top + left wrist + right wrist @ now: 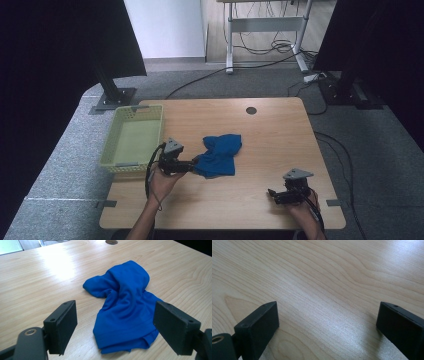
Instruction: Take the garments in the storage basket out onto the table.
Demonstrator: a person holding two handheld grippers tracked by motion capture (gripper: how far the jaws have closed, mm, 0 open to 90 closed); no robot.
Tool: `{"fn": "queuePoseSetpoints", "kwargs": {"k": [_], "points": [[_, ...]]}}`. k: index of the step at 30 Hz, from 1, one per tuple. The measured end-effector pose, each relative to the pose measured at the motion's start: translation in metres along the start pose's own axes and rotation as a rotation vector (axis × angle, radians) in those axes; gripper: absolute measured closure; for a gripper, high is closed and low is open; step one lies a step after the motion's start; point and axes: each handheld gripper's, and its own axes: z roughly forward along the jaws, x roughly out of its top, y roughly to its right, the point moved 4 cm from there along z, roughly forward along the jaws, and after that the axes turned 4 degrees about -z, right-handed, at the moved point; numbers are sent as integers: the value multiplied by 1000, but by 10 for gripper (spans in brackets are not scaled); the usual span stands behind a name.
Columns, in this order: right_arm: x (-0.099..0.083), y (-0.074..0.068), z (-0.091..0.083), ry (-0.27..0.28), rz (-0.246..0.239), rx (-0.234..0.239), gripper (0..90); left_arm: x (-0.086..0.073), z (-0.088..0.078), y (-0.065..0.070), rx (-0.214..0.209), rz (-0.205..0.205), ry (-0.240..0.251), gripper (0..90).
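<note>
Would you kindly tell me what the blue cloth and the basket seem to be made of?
Blue cloth: probably soft knit fabric, matte; it slumps in folds and shows a stitched hem. Basket: likely moulded plastic, pale yellow-green, with perforated lattice walls.

A light wooden table [260,135] stands on grey carpet. A crumpled blue cloth [219,154] lies near its middle, partly folded over itself. A pale green plastic basket [134,138] sits on the left part, reaching to the left edge, well apart from the cloth. A round dark cable hole [251,110] sits near the far edge.
</note>
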Motion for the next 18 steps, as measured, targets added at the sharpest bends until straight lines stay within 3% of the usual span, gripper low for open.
{"fn": "queuePoseSetpoints", "kwargs": {"k": [13, 16, 18], "points": [[0, 0, 0, 0, 0, 0, 41, -23, -27, -15, 4, -29, 20, 183], [0, 0, 0, -1, 0, 0, 41, -23, -27, -15, 4, -29, 20, 182], [0, 0, 0, -1, 0, 0, 41, -36, -35, -20, 3, -42, 11, 167]]}}
